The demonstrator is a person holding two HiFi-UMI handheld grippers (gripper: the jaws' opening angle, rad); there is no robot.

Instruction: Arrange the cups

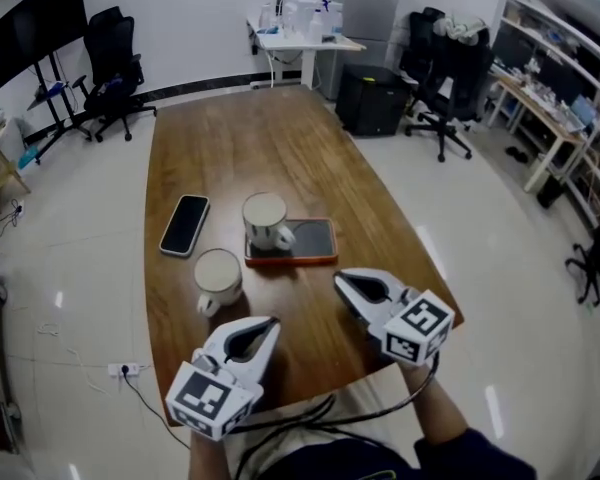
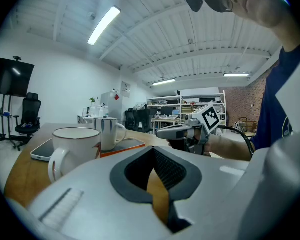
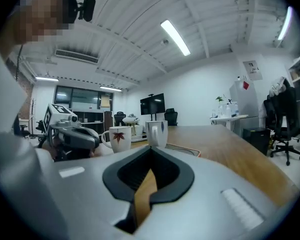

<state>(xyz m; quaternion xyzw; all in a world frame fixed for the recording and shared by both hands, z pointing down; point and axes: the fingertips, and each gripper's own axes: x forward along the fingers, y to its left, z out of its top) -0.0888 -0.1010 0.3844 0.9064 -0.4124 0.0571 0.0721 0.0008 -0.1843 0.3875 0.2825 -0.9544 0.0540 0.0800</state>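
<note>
Two white cups stand on the wooden table (image 1: 280, 138). The farther cup (image 1: 264, 220) sits on a dark slab with an orange rim (image 1: 315, 240). The nearer cup (image 1: 218, 274) stands on bare wood to its left, handle toward me. My left gripper (image 1: 269, 324) is shut and empty, just below the nearer cup. My right gripper (image 1: 343, 284) is also shut and empty, to the right of that cup and below the slab. In the left gripper view the nearer cup (image 2: 75, 143) is close at the left. The right gripper view shows a red leaf on that cup (image 3: 119, 138).
A black phone (image 1: 184, 224) lies left of the farther cup. The table's near edge runs just under both grippers. Office chairs (image 1: 115, 58), a screen on a stand (image 1: 35, 23) and desks stand around the room. Cables (image 1: 310, 413) hang from the grippers.
</note>
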